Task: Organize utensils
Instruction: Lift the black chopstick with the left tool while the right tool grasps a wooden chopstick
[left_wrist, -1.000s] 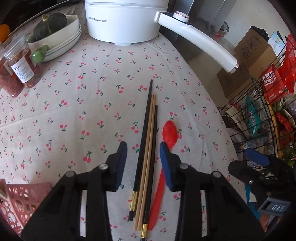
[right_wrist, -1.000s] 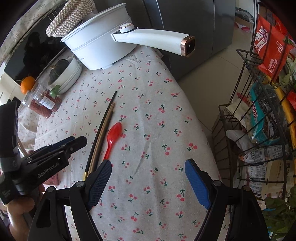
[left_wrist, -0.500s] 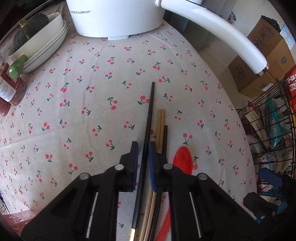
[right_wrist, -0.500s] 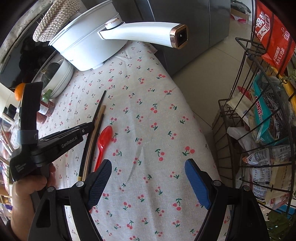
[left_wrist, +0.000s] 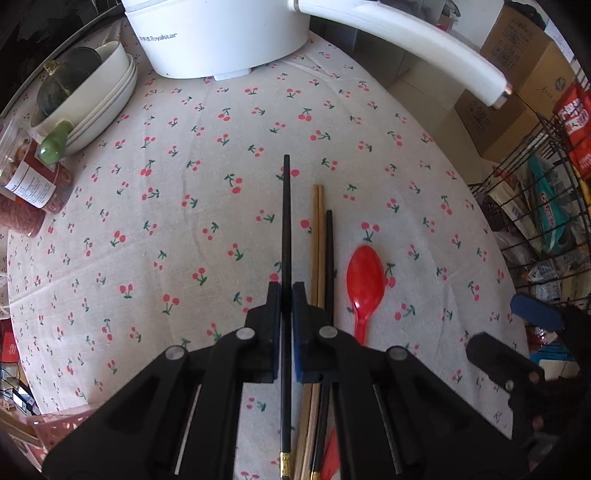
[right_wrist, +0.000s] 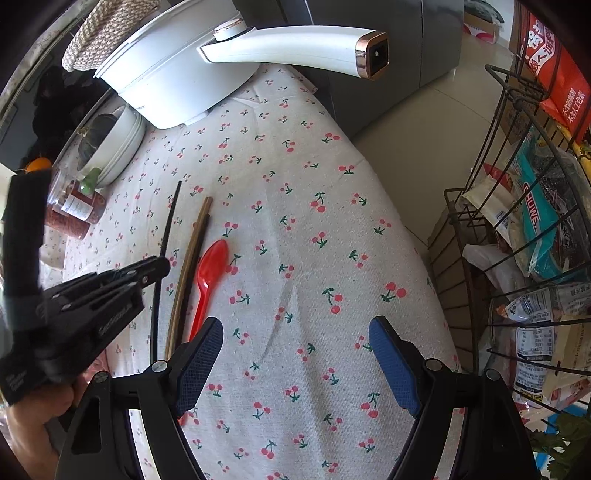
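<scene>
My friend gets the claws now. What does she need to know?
Left claw: shut on the long black chopstick, jaws just closed.
Right claw: open, empty, over the tablecloth.
Still lying there: the wooden chopsticks, the other black chopstick, the red spoon.
Done: one chopstick gripped.
Left: put it away, then the rest.

Cherry-print tablecloth (left_wrist: 207, 206) under chopsticks (left_wrist: 320, 236), spoon (left_wrist: 365, 280)

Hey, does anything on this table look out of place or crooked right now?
Mostly the black chopsticks: one is pinched in the left tool, while its mate lies beyond the wooden pair, so the black set is split. The red spoon lies loose alongside. Nothing looks spilled or broken.
</scene>
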